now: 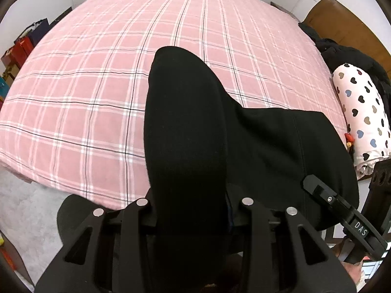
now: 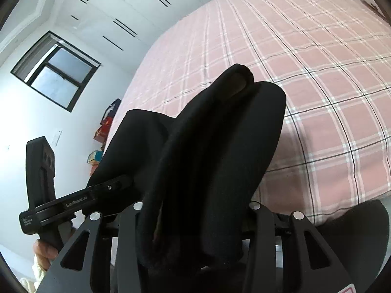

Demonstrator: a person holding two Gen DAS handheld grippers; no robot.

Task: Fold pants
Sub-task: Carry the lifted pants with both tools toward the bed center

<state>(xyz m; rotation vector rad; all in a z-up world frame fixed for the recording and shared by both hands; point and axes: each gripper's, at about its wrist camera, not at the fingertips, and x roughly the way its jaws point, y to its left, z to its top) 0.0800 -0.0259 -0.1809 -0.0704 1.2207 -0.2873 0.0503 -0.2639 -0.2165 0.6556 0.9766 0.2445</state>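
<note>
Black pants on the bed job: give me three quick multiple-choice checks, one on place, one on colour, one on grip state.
1. Where does the heart-print pillow lie in the left wrist view?
A. at the right edge of the bed
B. in the middle of the bed
C. on the floor at left

2. What colour is the bed cover?
A. plain blue
B. pink plaid
C. green striped

3. What are the left gripper and right gripper doing?
A. both open, holding nothing
B. only the left holds cloth
C. both shut on the black pants

Answers: 1 A, it sits beside dark clothes at right; 2 B, pink with white and dark lines; 3 C, black fabric bunches between each pair of fingers.
</note>
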